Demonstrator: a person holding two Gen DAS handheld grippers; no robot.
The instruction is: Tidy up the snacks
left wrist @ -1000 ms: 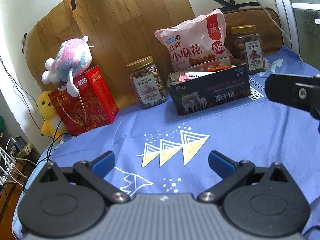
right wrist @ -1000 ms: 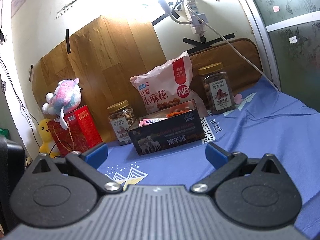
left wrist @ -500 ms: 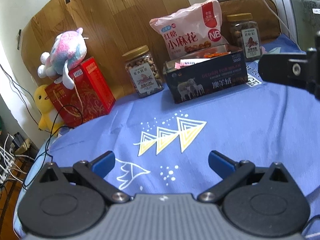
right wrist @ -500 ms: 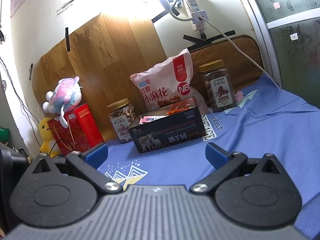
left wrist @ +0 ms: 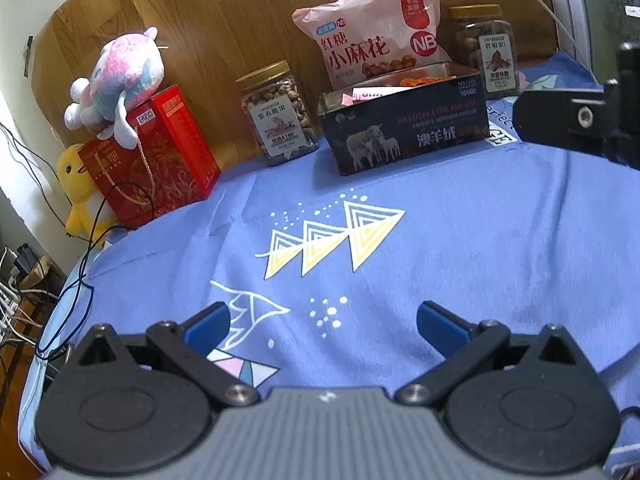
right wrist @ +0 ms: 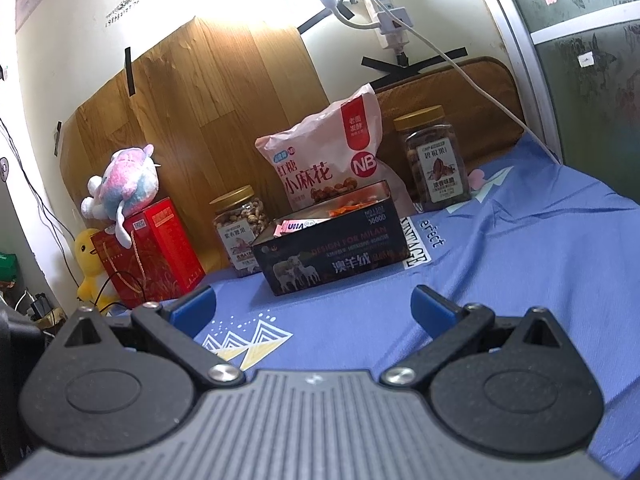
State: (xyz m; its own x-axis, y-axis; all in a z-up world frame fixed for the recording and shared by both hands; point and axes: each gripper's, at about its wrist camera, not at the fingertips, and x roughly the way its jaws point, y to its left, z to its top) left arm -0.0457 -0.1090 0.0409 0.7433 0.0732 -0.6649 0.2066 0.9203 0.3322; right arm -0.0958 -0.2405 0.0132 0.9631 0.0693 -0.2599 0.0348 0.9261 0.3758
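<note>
A dark open box point(left wrist: 404, 128) point(right wrist: 332, 256) with small snack packets inside stands at the back of the blue cloth. Behind it leans a pink snack bag point(left wrist: 376, 44) point(right wrist: 332, 160). A nut jar point(left wrist: 278, 114) point(right wrist: 240, 232) stands left of the box, a second jar point(left wrist: 490, 48) point(right wrist: 434, 160) right of it. My left gripper point(left wrist: 323, 324) is open and empty, low over the cloth's front. My right gripper point(right wrist: 314, 304) is open and empty; part of its body shows at the right edge of the left wrist view point(left wrist: 580, 116).
A red gift box point(left wrist: 152, 160) point(right wrist: 152, 252) with a plush toy point(left wrist: 120, 76) on top stands at the back left, a yellow duck plush point(left wrist: 80, 196) beside it. A thin black cable point(left wrist: 80, 280) hangs over the left table edge. A wooden board point(right wrist: 208, 112) leans against the wall.
The left gripper has tilted down and drawn back, so more of the cloth shows. The right gripper has shifted slightly. Both stay open.
</note>
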